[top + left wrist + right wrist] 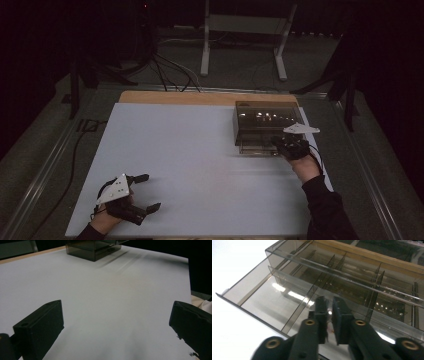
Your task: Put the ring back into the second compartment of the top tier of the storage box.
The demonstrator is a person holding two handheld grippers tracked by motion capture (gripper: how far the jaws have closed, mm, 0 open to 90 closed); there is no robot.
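Drawer [274, 297] of the smoky plastic box [265, 117] sticks out toward the person, at two o'clock on the tabletop [200, 165]. Right claw [329, 315] hangs just over it, jaws narrow, nothing clearly held. Left claw [147, 192] sits wide at seven o'clock, far away.

Drawer box [266, 120] at table's [190, 165] far right
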